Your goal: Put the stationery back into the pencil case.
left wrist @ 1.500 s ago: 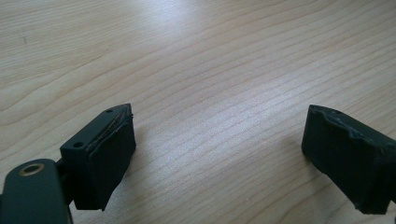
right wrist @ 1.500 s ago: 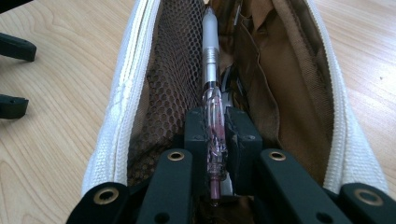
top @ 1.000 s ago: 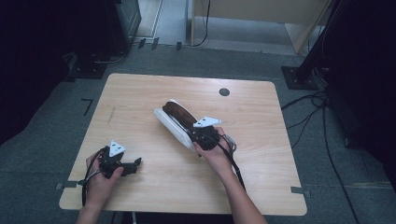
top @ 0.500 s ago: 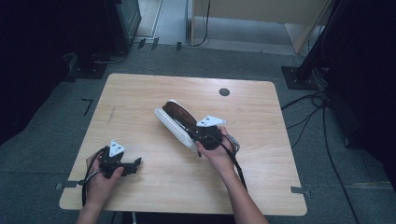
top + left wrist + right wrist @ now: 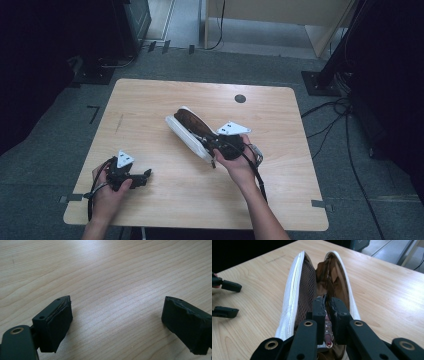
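Pencil case [image 5: 186,131], white shell with brown mesh lining, lies unzipped and gaping near the middle of the wooden bench [image 5: 150,100], long axis running diagonally from bench centre toward the right hand. Right claw [image 5: 216,146] sits at the case's near end, jaws dipped into the opening. In the right gripper view the right claw [image 5: 327,308] is pinched nearly closed on a thin pen-like item [image 5: 328,338] with a reddish tip, clamped between the two black pads; brown lining bunches up just beyond it. What exactly the thin item is, can't tell. Case walls [image 5: 294,295] stand up on either side of the jaws, zipper edge on the left wall.

Left claw [image 5: 145,175] rests low at the near-left part of the bench, well apart from the case, held in the left hand [image 5: 107,192]. In the left gripper view the left claw [image 5: 116,317] is spread wide with nothing between the pads, bare wood grain under them. Small dark round grommet [image 5: 240,98] sits in the far bench surface.
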The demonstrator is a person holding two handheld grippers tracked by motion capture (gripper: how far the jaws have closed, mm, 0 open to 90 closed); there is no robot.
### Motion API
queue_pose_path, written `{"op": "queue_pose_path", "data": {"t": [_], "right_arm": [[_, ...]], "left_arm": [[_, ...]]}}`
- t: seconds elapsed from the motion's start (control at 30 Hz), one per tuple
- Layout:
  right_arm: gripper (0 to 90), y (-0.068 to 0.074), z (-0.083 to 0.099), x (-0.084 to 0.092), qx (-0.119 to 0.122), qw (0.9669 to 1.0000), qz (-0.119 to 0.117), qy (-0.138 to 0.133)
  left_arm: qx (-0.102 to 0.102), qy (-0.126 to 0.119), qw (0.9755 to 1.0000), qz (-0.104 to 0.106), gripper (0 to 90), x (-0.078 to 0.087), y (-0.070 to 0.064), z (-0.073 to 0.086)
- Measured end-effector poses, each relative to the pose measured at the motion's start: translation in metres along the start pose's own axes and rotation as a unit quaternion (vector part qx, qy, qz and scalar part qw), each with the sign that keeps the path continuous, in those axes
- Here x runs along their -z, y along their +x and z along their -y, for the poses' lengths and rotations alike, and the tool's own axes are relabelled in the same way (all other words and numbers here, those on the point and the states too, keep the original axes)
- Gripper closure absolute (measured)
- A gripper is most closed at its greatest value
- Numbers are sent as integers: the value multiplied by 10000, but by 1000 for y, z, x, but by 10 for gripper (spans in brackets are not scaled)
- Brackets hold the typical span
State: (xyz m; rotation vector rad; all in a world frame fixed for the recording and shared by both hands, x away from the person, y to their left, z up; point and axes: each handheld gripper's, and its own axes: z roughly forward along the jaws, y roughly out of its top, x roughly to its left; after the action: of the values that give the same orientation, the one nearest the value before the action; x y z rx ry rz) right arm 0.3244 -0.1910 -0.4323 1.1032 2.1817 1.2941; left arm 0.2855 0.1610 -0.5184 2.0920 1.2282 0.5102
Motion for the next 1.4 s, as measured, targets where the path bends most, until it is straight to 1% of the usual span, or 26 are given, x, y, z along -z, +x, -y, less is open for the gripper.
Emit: {"op": "queue_pose_path", "data": {"t": [0.3, 0.4, 0.53, 0.6, 0.7, 0.77, 0.83, 0.9, 1.0, 1.03, 1.07, 1.13, 1.23, 1.3, 1.37, 1.4], "right_arm": [[834, -6, -3, 22, -98, 9996, 27, -265], [836, -9, -3, 30, -108, 9994, 84, -329], [835, -15, -1, 39, -178, 9989, 153, -397], [834, -19, 2, 43, -221, 9988, 194, -386], [832, -22, 10, 46, -295, 9989, 178, -314], [826, -21, 21, 46, -371, 9991, 79, -198], [819, -17, 34, 44, -361, 9993, 21, -66], [806, -14, 46, 41, -392, 9992, -84, 47], [775, -11, 57, 37, -403, 9989, -233, 87], [762, -10, 59, 36, -420, 9987, -278, 88], [741, -9, 61, 35, -383, 9988, -293, 87], [738, -8, 62, 33, -332, 9989, -287, 133], [737, -7, 64, 29, -353, 9987, -315, 175], [733, -6, 65, 25, -373, 9984, -336, 250], [731, -5, 68, 22, -360, 9983, -310, 335], [726, -5, 69, 20, -361, 9984, -299, 327]], "left_arm": [[-1, -2, 10000, -1, 100, 0, 0, 0], [0, -2, 10000, -2, 100, 0, 0, 0], [-1, 0, 10000, -2, 100, 0, 0, 0], [-1, -2, 10000, -2, 100, 0, 0, 0], [0, 0, 10000, -1, 100, 0, 0, 0], [0, 0, 10000, 0, 100, 0, 0, 0], [0, -1, 10000, -1, 100, 0, 0, 0], [-1, 0, 10000, -1, 100, 0, 0, 0], [-5, 3, 10000, -3, 100, 0, 0, 0], [-1, 0, 10000, -3, 100, 0, 0, 0], [-4, 3, 10000, -3, 100, 0, 0, 0], [-5, 2, 10000, -3, 100, 0, 0, 0], [-4, 2, 10000, -3, 100, 0, 0, 0], [-1, 0, 10000, -2, 100, 0, 0, 0], [-3, 2, 10000, -2, 100, 0, 0, 0], [-2, 0, 10000, -2, 100, 0, 0, 0]]}}
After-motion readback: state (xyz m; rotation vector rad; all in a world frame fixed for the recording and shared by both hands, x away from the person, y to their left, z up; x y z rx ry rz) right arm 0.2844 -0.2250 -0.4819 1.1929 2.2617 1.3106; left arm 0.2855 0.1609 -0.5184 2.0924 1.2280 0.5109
